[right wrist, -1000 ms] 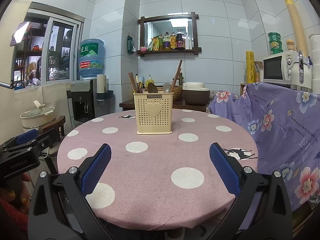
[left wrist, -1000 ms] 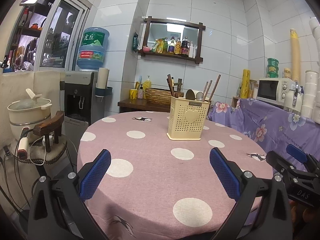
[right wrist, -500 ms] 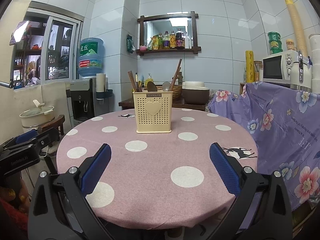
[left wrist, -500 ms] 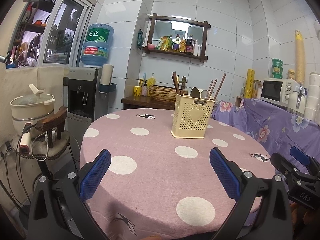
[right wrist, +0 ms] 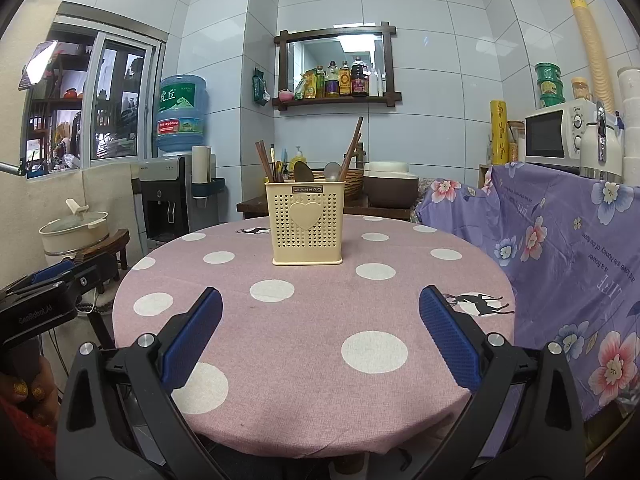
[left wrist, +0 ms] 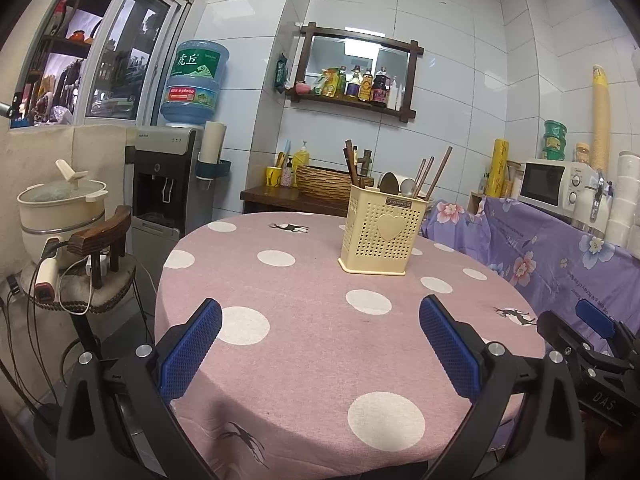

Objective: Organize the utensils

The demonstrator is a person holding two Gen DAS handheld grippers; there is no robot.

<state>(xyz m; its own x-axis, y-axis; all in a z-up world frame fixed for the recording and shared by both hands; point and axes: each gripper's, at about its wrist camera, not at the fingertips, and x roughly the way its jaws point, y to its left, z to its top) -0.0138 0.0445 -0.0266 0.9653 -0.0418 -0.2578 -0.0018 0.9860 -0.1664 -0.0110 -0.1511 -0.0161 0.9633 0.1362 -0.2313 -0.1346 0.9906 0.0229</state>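
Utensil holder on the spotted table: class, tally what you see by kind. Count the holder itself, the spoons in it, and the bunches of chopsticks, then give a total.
holder: 1
spoons: 2, one brown and one silver
bunches of chopsticks: 2, one at the left end and one at the right end; the single sticks overlap too much to count
Total: 5
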